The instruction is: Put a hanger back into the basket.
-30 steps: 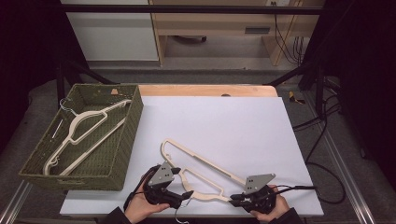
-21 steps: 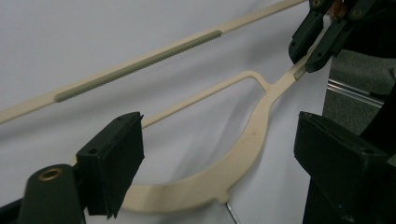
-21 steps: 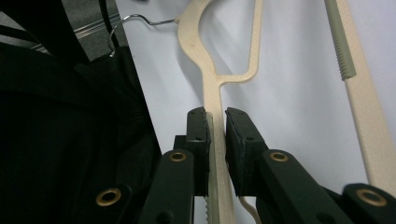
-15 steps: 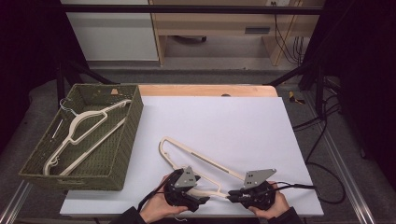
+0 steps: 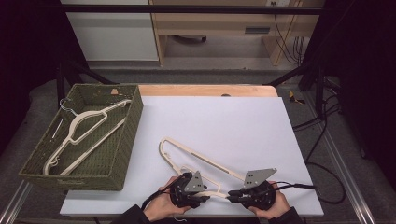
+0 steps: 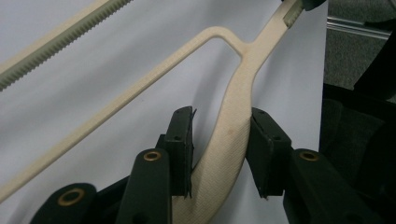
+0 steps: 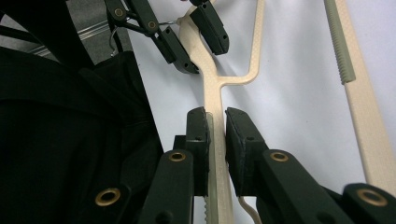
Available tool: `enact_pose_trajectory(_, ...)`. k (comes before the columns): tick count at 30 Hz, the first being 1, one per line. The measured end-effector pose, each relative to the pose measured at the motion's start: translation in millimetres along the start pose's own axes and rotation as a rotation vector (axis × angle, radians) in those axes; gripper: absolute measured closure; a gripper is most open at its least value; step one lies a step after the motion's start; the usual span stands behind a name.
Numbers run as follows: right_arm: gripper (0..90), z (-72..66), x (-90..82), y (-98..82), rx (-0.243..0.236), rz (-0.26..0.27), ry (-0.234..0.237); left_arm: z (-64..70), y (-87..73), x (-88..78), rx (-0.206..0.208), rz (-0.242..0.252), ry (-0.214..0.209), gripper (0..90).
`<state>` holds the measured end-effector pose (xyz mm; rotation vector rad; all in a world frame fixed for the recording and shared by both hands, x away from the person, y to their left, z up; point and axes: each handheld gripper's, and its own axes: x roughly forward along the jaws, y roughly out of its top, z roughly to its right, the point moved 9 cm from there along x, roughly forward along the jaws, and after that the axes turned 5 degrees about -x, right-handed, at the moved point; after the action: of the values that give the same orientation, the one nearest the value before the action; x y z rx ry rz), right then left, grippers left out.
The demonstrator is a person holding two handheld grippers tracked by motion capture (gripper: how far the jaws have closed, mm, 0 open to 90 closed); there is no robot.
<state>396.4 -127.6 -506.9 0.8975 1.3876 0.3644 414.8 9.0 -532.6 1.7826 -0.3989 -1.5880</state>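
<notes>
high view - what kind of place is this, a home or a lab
Probably a lab or recording workspace: a white table on a metal frame, dark curtains at the sides, loose cables on the floor, and handheld grippers working a cream hanger.

Matt cream plastic hanger (image 6: 233,135)

A basket (image 5: 123,140) sits on the table's (image 5: 224,121) left edge, with a hanger (image 5: 86,126) lying inside it. A second hanger (image 5: 196,161) lies on the table near its front edge, right of the basket. The left gripper (image 5: 205,198) and right gripper (image 5: 231,197) meet at this hanger's near side, just by the front edge, left one nearer the basket.
</notes>
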Motion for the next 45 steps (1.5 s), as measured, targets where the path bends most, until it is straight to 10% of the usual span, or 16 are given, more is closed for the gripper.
enact_pose_trajectory(16,70.0,-0.5,10.2,-7.9,-0.037,-0.028,-0.008,10.7,7.1,-2.3,0.133,-0.034,-0.090,73.3)
enact_pose_trajectory(27,47.0,5.0,9.0,3.7,-0.081,0.053,-0.074,8.9,20.6,-7.0,0.118,-0.044,-0.121,74.1)
enact_pose_trajectory(45,65.6,8.0,26.1,18.3,-0.267,-0.042,-0.196,3.8,36.6,-11.6,0.095,-0.075,-0.124,74.9)
